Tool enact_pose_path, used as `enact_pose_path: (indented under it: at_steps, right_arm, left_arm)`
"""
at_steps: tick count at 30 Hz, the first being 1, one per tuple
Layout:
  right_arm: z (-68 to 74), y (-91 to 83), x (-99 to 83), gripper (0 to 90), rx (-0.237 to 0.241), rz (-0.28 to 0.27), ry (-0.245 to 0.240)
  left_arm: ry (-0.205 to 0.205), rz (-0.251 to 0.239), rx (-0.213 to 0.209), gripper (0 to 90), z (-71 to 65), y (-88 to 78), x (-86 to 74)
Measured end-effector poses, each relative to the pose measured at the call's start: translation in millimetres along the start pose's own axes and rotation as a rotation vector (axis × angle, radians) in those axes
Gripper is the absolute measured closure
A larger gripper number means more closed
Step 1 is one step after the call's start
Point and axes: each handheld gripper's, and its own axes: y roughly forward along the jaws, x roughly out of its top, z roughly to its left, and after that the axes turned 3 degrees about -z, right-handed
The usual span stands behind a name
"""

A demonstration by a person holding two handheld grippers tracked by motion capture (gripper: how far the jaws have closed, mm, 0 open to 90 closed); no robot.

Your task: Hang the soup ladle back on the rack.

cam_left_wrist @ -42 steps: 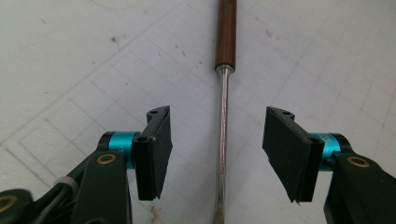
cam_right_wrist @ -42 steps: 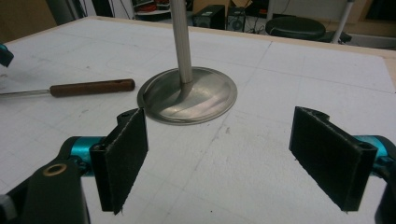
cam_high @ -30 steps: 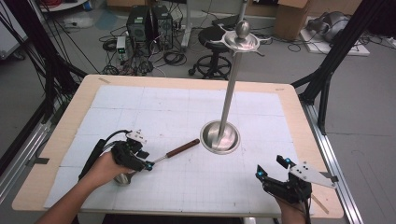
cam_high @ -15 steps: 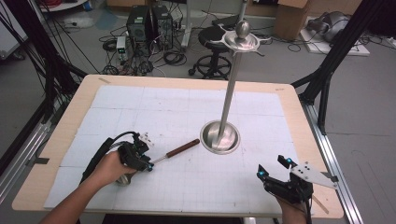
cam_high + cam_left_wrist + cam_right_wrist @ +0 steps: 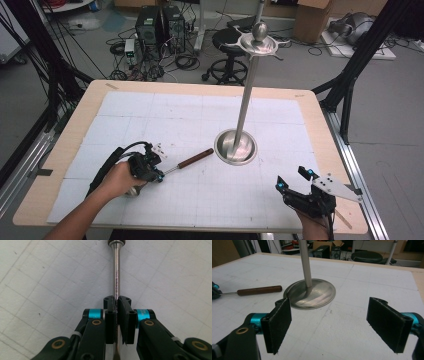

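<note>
Here, the left gripper (image 5: 159, 172) lies low over the white gridded mat (image 5: 200, 120), its jaws having just been closing; they now stand together, clamped on the thin metal shaft (image 5: 116, 272) of a long utensil. In the left gripper view the shaft runs straight ahead from between the pads (image 5: 110, 315) toward the dark collar of the handle at the top edge. In the high view the brown wooden handle (image 5: 196, 158) lies flat on the mat just beyond the left gripper, pointing toward the round metal base (image 5: 235, 148) of an upright stand (image 5: 247, 95), which it does not touch. The person's left hand (image 5: 120, 179) holds the gripper from behind. The right gripper (image 5: 292, 181) rests near the mat's near right corner, well apart from the utensil; its jaws stand wide apart with nothing between them. In the right gripper view the stand's base sits ahead of the open jaws, and the wooden handle lies to the left of it.
</note>
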Motion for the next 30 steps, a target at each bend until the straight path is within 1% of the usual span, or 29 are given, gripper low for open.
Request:
enact_pose_path:
  at_steps: [1,2,3,6,9,10,11,15,17,18,19,21,22,24,30]
  right_arm:
    - [-0.1,0.1,0.1,19.1,0.001,-0.002,-0.003]
    - [0.1,0.2,0.1,19.1,0.002,-0.002,-0.002]
    - [0.0,0.2,0.1,19.1,0.002,-0.003,-0.003]
    - [-0.1,-0.3,0.2,19.2,-0.002,-0.001,0.002]
    - [-1.2,-1.0,0.0,19.4,-0.002,-0.004,0.0]
    - [-1.3,-1.1,-0.1,19.4,-0.003,-0.005,0.003]
    - [-1.8,-1.5,-0.2,19.4,-0.005,-0.004,0.002]
    - [-3.2,-2.0,-0.6,20.0,-0.007,-0.005,0.005]
    - [-3.2,-1.9,-0.7,20.0,-0.006,-0.004,0.005]
    - [-3.3,-1.8,-0.7,20.1,-0.006,-0.004,0.002]
    - [-3.0,-1.8,-0.6,20.1,-0.006,-0.004,0.001]
    - [-2.6,-2.0,-0.5,20.1,-0.006,-0.003,0.002]
    - [-2.7,-2.0,-0.4,20.1,-0.007,-0.006,0.0]
    - [-2.3,-2.5,-0.3,20.1,-0.008,-0.006,0.008]
    - [-2.1,-2.3,-0.5,20.1,-0.005,-0.004,0.006]
  left_arm:
    - [0.003,0.012,0.001,83.7,0.5,0.0,1.5]
    - [-0.007,0.007,0.001,83.8,-0.1,0.6,1.7]
    - [-0.005,0.016,-0.002,83.9,1.0,0.3,2.3]
    - [-0.013,0.013,-0.01,84.1,2.5,0.2,1.9]
    - [-0.034,0.004,-0.023,84.2,5.0,-0.7,0.7]
    - [-0.041,-0.006,-0.025,84.1,6.3,-1.2,-0.1]
    - [-0.058,-0.027,-0.026,84.1,7.8,-2.4,-1.5]
    - [-0.087,-0.088,-0.031,84.1,9.8,-9.5,-4.6]
    - [-0.093,-0.112,-0.038,84.1,10.0,-13.6,-5.7]
    - [-0.096,-0.128,-0.035,84.1,9.7,-16.3,-6.4]
    - [-0.093,-0.134,-0.034,84.1,10.0,-18.6,-7.1]
    - [-0.101,-0.158,-0.031,84.1,9.6,-21.9,-8.5]
    - [-0.096,-0.167,-0.028,84.1,10.1,-24.4,-9.3]
    - [-0.104,-0.203,-0.025,84.1,9.8,-29.9,-11.2]
    - [-0.113,-0.282,-0.025,84.1,9.0,-44.0,-15.5]
